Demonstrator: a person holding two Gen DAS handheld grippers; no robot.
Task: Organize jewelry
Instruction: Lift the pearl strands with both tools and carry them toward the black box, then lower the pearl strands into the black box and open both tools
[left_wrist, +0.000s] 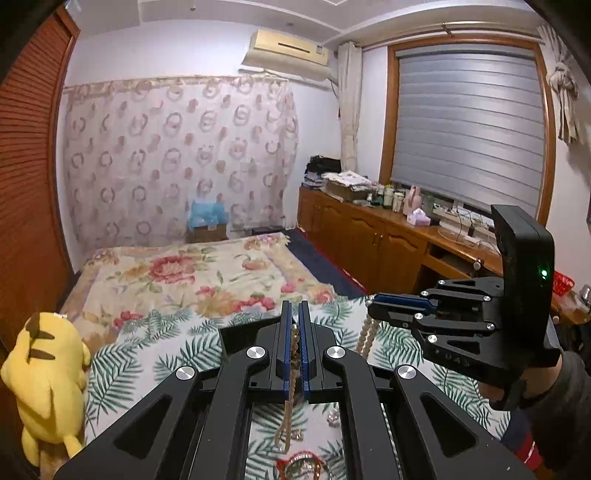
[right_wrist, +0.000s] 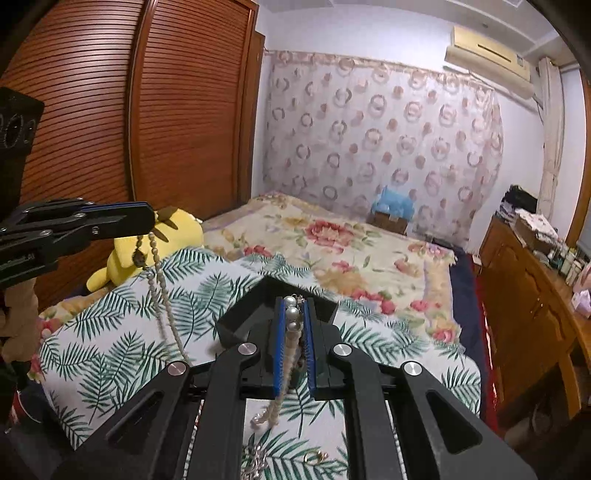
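Observation:
My left gripper (left_wrist: 294, 314) is shut on a beaded necklace (left_wrist: 291, 373) whose strand hangs down between the blue pads over the leaf-print cloth (left_wrist: 155, 354). My right gripper (right_wrist: 294, 306) is shut on a pearl necklace (right_wrist: 293, 314) whose beads run between its pads and trail onto the cloth (right_wrist: 110, 354). In the left wrist view the right gripper (left_wrist: 373, 301) is at the right with pearls (left_wrist: 365, 339) hanging from it. In the right wrist view the left gripper (right_wrist: 149, 218) is at the left with its necklace (right_wrist: 159, 273) hanging.
More jewelry lies on the cloth below: a red and silver bangle (left_wrist: 303, 465), a small pearl piece (left_wrist: 334, 419), a gold ring (right_wrist: 314, 458), a silver chain (right_wrist: 255, 461). A yellow plush toy (left_wrist: 48, 380) sits left. A flowered bed (left_wrist: 192, 273) lies ahead, a wooden sideboard (left_wrist: 388, 236) right.

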